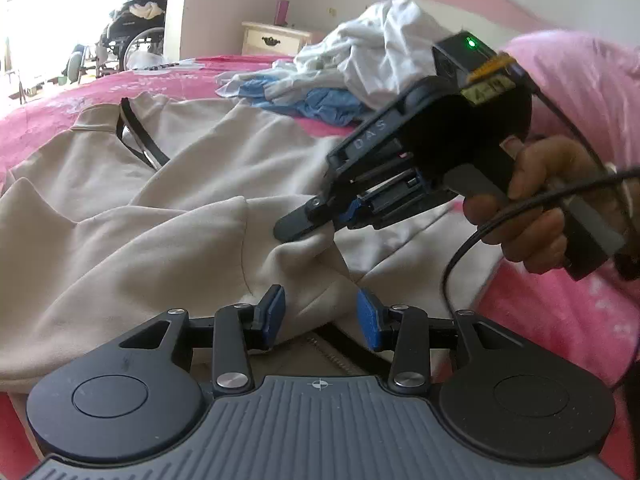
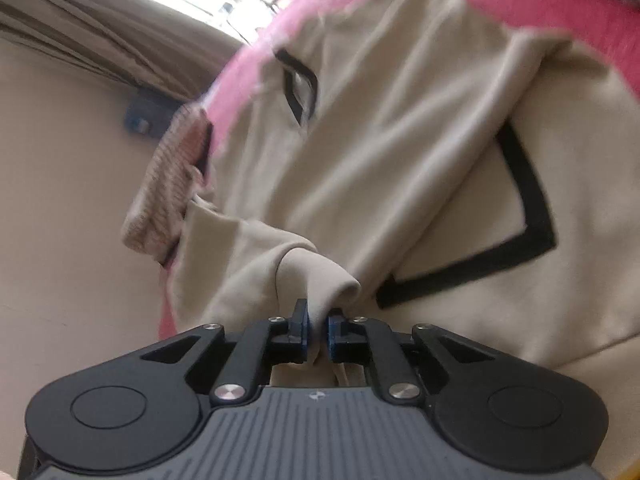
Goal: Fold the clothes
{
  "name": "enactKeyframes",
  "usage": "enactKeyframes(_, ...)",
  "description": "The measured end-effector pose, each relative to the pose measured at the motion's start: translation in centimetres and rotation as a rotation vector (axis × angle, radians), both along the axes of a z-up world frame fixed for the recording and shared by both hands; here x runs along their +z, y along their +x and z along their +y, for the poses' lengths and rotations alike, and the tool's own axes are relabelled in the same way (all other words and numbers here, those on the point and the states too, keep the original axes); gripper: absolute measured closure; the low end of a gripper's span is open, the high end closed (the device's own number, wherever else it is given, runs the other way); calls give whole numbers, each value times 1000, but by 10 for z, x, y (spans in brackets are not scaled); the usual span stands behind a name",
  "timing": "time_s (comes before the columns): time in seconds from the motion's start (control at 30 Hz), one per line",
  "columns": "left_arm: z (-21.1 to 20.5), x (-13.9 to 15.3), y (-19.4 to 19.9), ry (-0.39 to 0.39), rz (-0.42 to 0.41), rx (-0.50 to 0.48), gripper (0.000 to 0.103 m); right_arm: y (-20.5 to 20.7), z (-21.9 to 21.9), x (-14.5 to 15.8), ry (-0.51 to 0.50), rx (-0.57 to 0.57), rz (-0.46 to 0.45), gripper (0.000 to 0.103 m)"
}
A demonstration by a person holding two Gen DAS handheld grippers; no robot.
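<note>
Beige garment (image 1: 120, 208) with black trim, spread rumpled across pink bed. Near edge bunched into raised fold (image 2: 316, 276), pinched there. Far right: crumpled heap of white and blue clothes (image 1: 352, 64), just beyond beige piece.

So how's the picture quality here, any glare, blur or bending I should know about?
Left wrist view: the window area at upper left is blown out white, and fisheye bends the pink bed edge; the beige garment is fairly sharp. Right wrist view: motion blur smears the garment's black trim, bright glare at the top, horizon strongly tilted.
</note>
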State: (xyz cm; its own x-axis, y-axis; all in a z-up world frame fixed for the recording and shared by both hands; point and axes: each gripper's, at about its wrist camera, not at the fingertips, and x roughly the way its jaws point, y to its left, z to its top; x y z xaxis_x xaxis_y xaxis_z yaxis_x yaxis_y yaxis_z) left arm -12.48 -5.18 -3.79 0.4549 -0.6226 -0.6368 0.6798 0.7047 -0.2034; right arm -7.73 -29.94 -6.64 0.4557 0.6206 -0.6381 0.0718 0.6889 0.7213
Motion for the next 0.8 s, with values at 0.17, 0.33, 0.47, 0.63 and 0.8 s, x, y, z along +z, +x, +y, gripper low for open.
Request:
enactKeyframes(0.17, 12, 12, -5, -26, -3, -13, 63, -8, -42, 33, -23, -90, -66, 97)
enactKeyframes(0.33, 21, -2, 7, 31, 43, 57, 63, -27, -83, 42, -83, -164, -51, 98)
enactKeyframes(0.47, 36, -11, 19, 7, 117, 113, 63, -38, -98, 36, -51, -224, -22, 98)
enactKeyframes(0.63, 38, -10, 22, -2, 132, 120, 63, -45, -106, 32, -6, -255, -1, 98)
enactKeyframes(0.8, 38, -10, 18, 4, 123, 122, 63, -51, -118, 29, -40, -275, 3, 98)
